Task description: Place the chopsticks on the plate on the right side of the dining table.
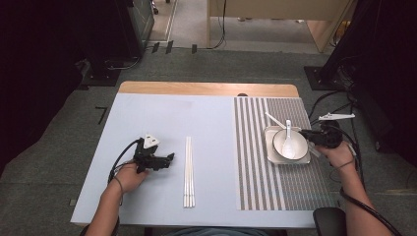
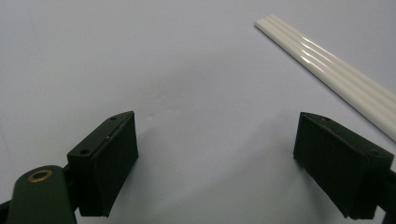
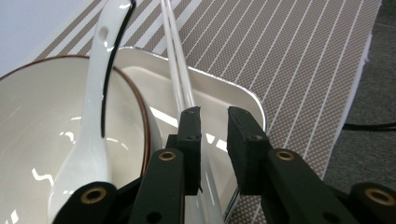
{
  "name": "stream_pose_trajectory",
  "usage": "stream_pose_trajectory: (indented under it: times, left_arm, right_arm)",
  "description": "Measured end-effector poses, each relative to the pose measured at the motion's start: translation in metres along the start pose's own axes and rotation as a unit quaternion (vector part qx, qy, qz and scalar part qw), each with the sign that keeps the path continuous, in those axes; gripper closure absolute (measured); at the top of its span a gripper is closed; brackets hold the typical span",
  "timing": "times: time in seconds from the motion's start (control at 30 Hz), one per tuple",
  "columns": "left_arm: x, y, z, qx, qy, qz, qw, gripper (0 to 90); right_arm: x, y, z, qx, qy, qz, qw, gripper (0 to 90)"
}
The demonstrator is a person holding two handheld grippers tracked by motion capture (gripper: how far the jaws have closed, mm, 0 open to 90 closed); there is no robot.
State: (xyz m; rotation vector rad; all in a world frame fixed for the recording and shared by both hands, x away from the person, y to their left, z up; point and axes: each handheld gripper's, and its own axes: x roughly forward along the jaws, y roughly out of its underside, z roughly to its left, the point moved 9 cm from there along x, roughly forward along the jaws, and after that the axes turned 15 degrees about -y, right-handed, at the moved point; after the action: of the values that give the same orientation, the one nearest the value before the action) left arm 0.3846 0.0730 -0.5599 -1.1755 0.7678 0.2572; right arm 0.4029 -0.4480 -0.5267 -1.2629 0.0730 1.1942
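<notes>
Right jaws [image 3: 214,135] narrow — one pad hides part of the thin white chopsticks [image 3: 180,79] lying across the tray [image 3: 243,100] beside the bowl [image 3: 42,121]; grip unclear. Left jaws [image 2: 215,154] wide, nothing between, over bare worktop [image 2: 140,56].

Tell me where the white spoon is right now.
The white spoon lies in the bowl on the square tray at the right of the high view, on the striped mat, just left of the right gripper.
</notes>
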Motion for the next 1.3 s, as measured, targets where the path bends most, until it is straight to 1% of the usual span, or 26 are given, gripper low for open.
stream_pose_trajectory:
  times: [0.03,0.07,0.2,0.27,0.37,0.57,0.6,0.77,0.83,0.9,1.0,1.07,1.13,1.3]
  left_arm:
    - [0.0,0.0,0.0,0.0,0.0,0.0,1.0,13.5]
    - [0.0,0.0,0.0,0.0,0.0,0.0,1.0,13.5]
    - [0.0,0.0,0.0,0.0,0.0,0.0,1.0,13.5]
    - [0.0,0.0,0.0,0.0,0.0,0.0,1.0,13.5]
    - [0.0,0.0,0.0,0.0,0.0,0.0,1.0,13.5]
    - [0.0,0.0,0.0,0.0,0.0,0.0,1.0,13.5]
    - [0.0,0.0,0.0,0.0,0.0,0.0,1.0,13.5]
    - [0.0,0.0,0.0,0.0,0.0,0.0,1.0,13.5]
    - [0.0,0.0,0.0,0.0,0.0,0.0,1.0,13.5]
    - [0.0,0.0,0.0,0.0,0.0,0.0,1.0,13.5]
    - [0.0,0.0,0.0,0.0,0.0,0.0,1.0,13.5]
    - [0.0,0.0,0.0,0.0,0.0,0.0,1.0,13.5]
    - [0.0,0.0,0.0,0.0,0.0,0.0,1.0,13.5]
    - [0.0,0.0,0.0,0.0,0.0,0.0,1.0,13.5]
  right_arm:
    - [0.0,0.002,0.001,-0.003,-0.001,0.002,1.0,73.9]
    - [-0.001,0.006,0.002,-0.012,0.002,0.006,0.9999,74.1]
    - [-0.004,0.009,0.002,-0.01,-0.001,0.005,0.9999,73.3]
    - [-0.005,0.011,0.001,-0.014,-0.001,0.007,0.9999,72.3]
    - [-0.008,0.014,0.001,-0.012,-0.009,0.003,0.9999,70.6]
    - [-0.008,0.014,0.0,-0.019,-0.005,0.004,0.9998,69.6]
    - [-0.01,0.013,0.001,-0.02,-0.008,-0.002,0.9998,69.4]
    - [-0.013,0.012,0.001,-0.023,-0.005,0.0,0.9997,68.2]
    - [-0.016,0.012,0.001,-0.026,-0.007,-0.003,0.9996,68.2]
    - [-0.019,0.014,0.001,-0.025,-0.006,-0.002,0.9997,68.2]
    - [-0.024,0.02,0.002,-0.031,-0.001,0.004,0.9995,67.9]
    - [-0.029,0.023,0.003,-0.028,0.001,0.003,0.9996,67.1]
    - [-0.032,0.029,0.006,-0.032,0.002,0.006,0.9995,66.0]
    - [-0.033,0.035,0.01,-0.037,0.002,0.01,0.9993,65.7]
